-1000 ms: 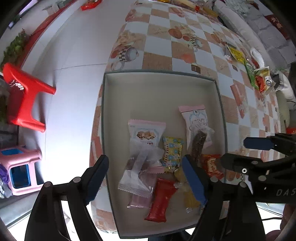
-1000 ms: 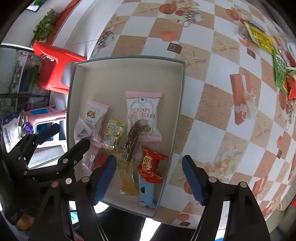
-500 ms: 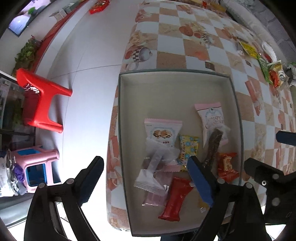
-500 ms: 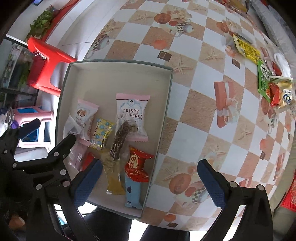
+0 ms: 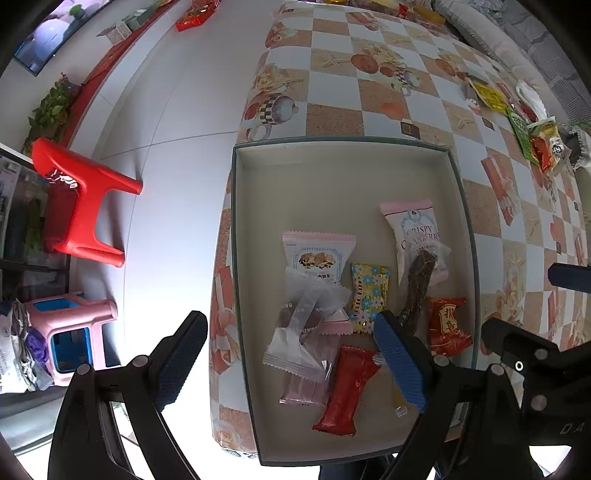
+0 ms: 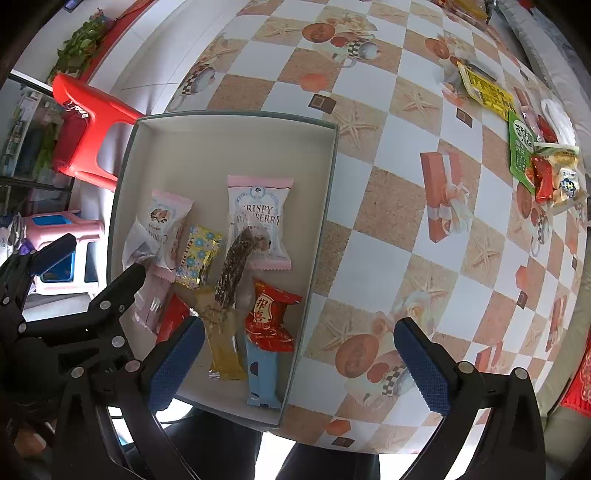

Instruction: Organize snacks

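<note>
A shallow beige box [image 5: 332, 177] [image 6: 229, 147] with a dark rim lies at the near edge of the checkered table. Its near half holds several snack packets, among them a pink-white cranberry pack [image 5: 413, 229] [image 6: 258, 218], a dark bar [image 6: 232, 273], a red packet [image 5: 347, 387] and a red-orange one [image 6: 273, 317]. My left gripper [image 5: 288, 362] is open and empty, raised over the box's near left corner. My right gripper [image 6: 299, 365] is open and empty above the box's near right edge. More snacks [image 6: 532, 162] lie loose at the table's far right.
A red plastic stool [image 5: 81, 206] and a pink stool [image 5: 70, 332] stand on the white floor left of the table. A yellow packet [image 6: 484, 88] and a green one [image 6: 521, 147] lie among the far-right snacks. A sofa [image 5: 517, 33] runs behind the table.
Both grippers have drawn back and up from the box, so more table and floor show. The right jaws have spread wider. The snacks in the box have not moved.
</note>
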Available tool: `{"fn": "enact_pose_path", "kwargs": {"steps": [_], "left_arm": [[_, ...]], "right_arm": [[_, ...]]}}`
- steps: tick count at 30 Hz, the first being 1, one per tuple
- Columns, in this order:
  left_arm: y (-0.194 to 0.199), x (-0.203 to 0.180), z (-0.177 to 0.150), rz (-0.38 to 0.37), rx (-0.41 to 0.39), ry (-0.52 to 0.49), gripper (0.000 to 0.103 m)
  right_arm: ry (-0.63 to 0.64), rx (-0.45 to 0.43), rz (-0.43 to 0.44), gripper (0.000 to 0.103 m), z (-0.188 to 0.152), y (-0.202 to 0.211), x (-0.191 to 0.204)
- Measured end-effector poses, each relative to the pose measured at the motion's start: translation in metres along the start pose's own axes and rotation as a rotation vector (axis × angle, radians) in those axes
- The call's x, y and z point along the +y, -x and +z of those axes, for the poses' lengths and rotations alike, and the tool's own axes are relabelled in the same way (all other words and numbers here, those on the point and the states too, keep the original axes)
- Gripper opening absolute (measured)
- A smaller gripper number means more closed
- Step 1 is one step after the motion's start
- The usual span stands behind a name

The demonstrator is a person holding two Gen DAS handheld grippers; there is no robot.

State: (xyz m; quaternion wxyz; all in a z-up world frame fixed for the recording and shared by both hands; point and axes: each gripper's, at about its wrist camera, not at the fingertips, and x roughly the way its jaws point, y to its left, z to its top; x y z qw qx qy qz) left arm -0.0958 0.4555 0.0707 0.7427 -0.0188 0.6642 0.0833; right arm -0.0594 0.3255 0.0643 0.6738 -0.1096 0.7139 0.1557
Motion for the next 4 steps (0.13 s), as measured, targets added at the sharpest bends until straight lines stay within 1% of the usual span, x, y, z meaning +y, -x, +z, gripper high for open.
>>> {"fn": "enact_pose_path", "kwargs": {"steps": [1, 4], "left_arm": [[0.0006, 0.0003, -0.0007, -0.002, -0.004, 0.002, 0.093], [0.0071, 0.0032, -0.0029, -0.005, -0.052, 0.010, 0.093]], "right_arm": [[-0.005, -0.001, 0.001, 0.103, -0.0009, 0.0001, -0.0007], [-0.016, -0.006, 0.011, 0.103, -0.0037, 0.0005, -0.0034]]}}
